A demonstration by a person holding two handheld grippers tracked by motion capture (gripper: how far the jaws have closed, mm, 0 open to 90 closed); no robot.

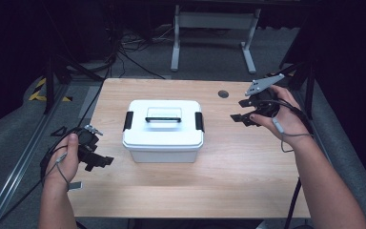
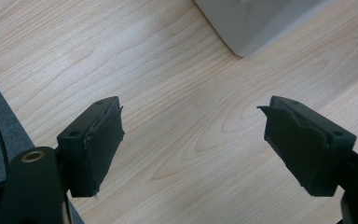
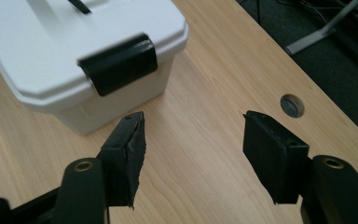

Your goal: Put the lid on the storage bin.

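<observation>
A white lidded box (image 1: 163,130) with a black-trimmed top handle (image 1: 163,116) and a black latch on each end stands mid-table. Its right latch (image 3: 119,63) appears close in the right gripper view; a bottom corner of the box (image 2: 256,23) shows in the left gripper view. My left gripper (image 1: 100,161) is open near the table's left edge, left of the box and apart from it, nothing between its jaws. My right gripper (image 1: 240,118) is open to the right of the box, jaws pointing toward the right latch, empty.
The wooden table (image 1: 228,176) has a round cable hole (image 1: 223,94) at the back right. Cables lie on the floor behind, beside a white desk frame (image 1: 214,28). A metal rail (image 1: 14,157) runs along the left.
</observation>
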